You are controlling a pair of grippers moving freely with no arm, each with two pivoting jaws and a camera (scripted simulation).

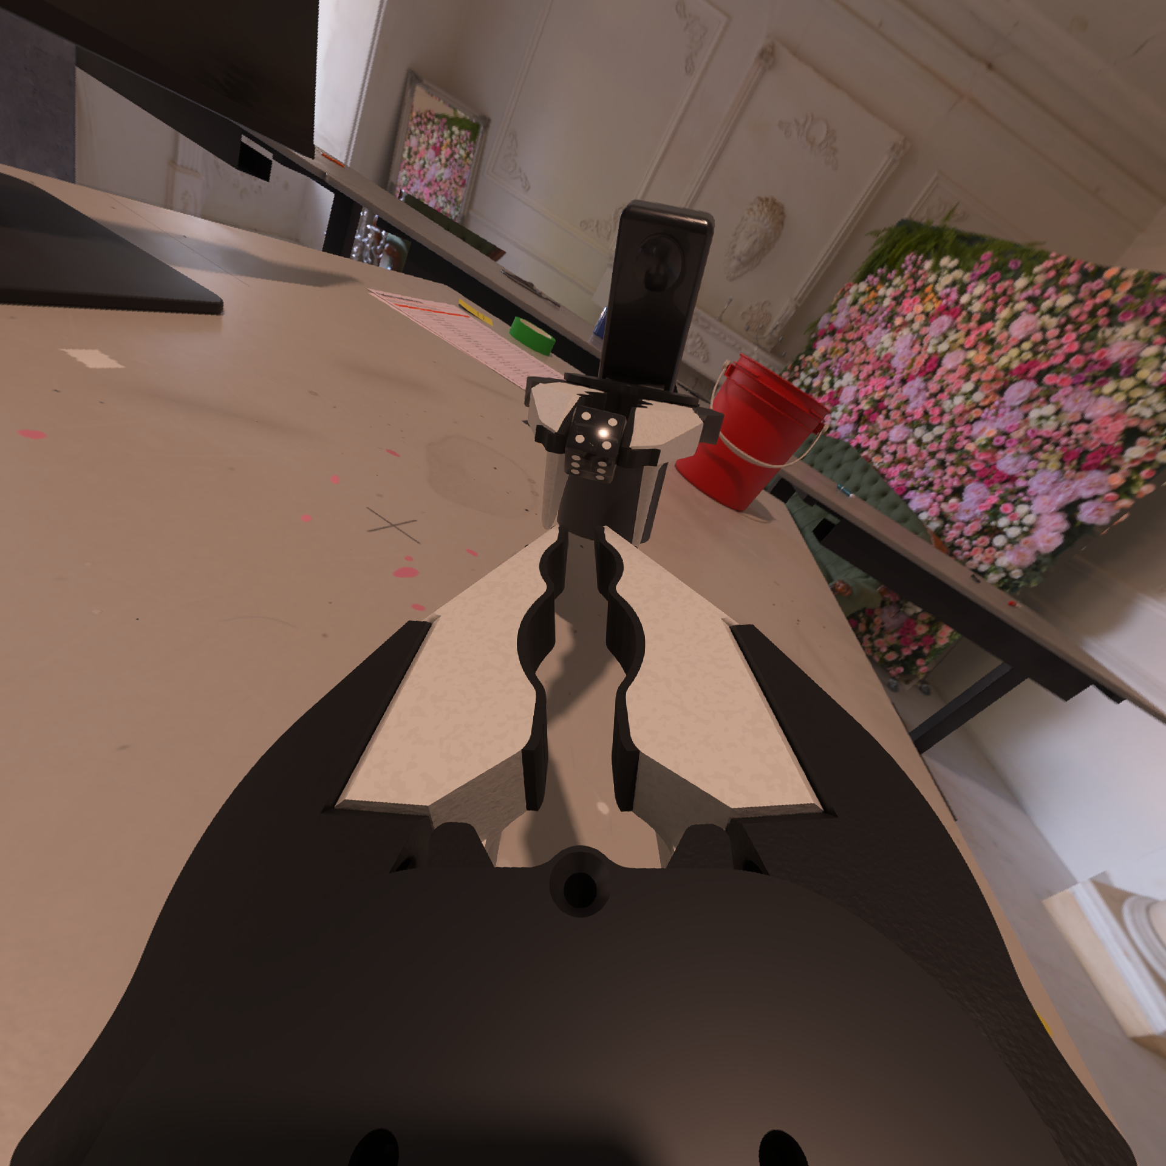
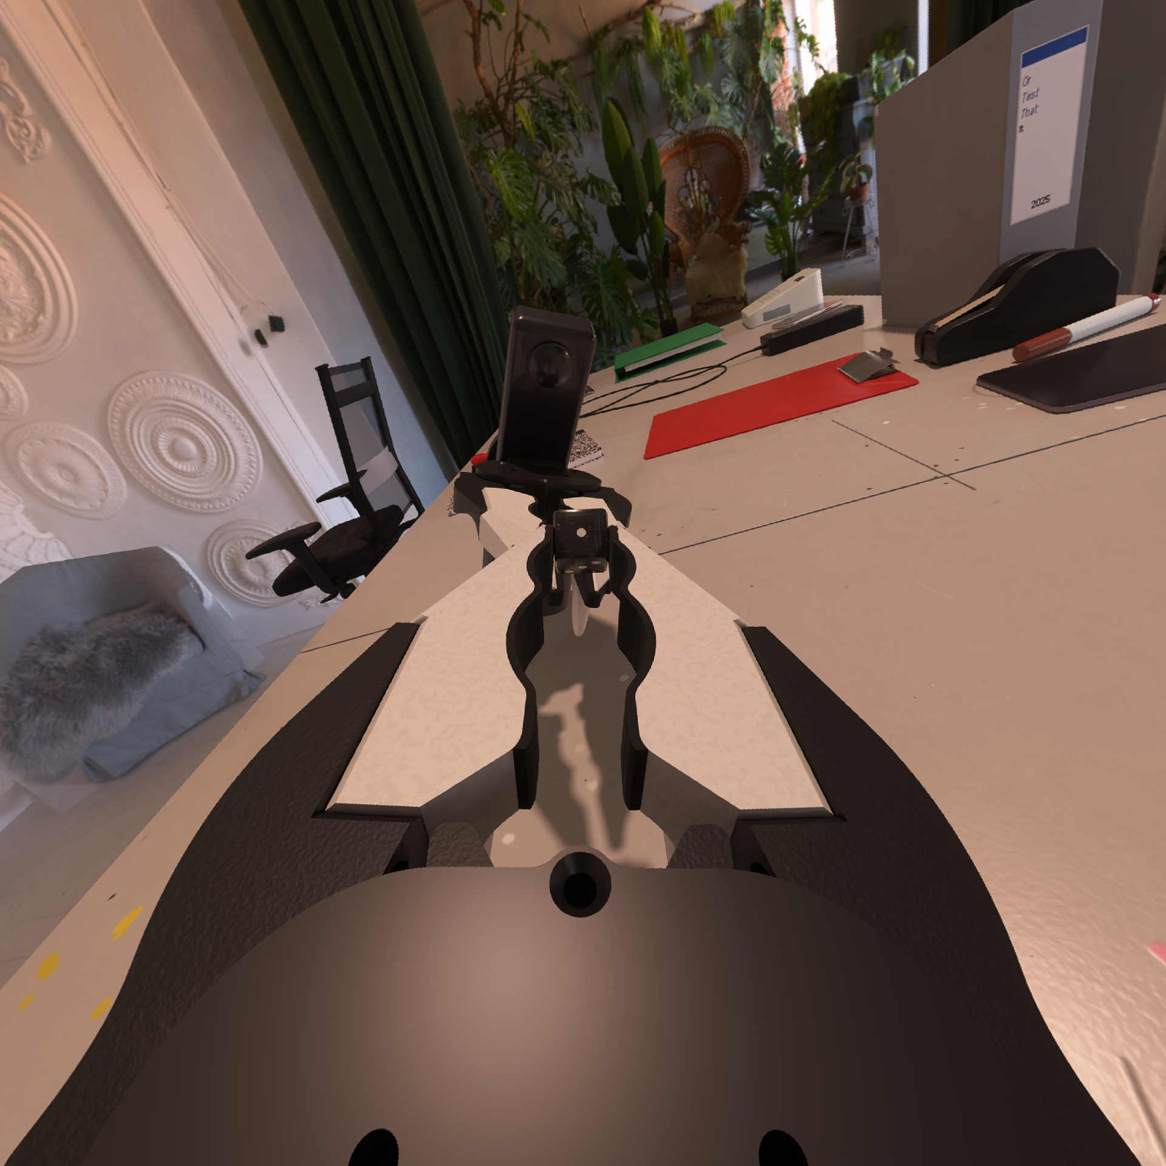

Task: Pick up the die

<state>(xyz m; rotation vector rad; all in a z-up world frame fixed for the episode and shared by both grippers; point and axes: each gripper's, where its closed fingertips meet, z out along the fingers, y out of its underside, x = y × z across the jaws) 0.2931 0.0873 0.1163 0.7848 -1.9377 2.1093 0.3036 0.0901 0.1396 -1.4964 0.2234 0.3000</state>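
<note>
Left wrist view. The left gripper hangs tilted over the tabletop, pointing at the other unit. Its jaws stand a narrow gap apart with nothing between them. Facing me, the right gripper has the die pinched at its tips. The die is black with white pips and sits just beyond my own fingertips. I judge it clear of the tabletop, though this angle does not settle it.

Right wrist view. The jaws are closed down to the die's width, 1 pad on each of 2 opposite faces. The die sits right at the tips, not deep in the throat. The gripper is pitched forward and rolled, with its shadow on the tabletop below.

Handling assessment. I take the die to be small, light, rigid and not fragile. A bright glint in the left view shows glossy faces, so I expect it to be slippery. It should be held on 2 flat parallel faces, centred, never across edges or corners. The tip-only hold leaves little margin, so a twist or jolt could let the die pivot or squirt out.
</note>
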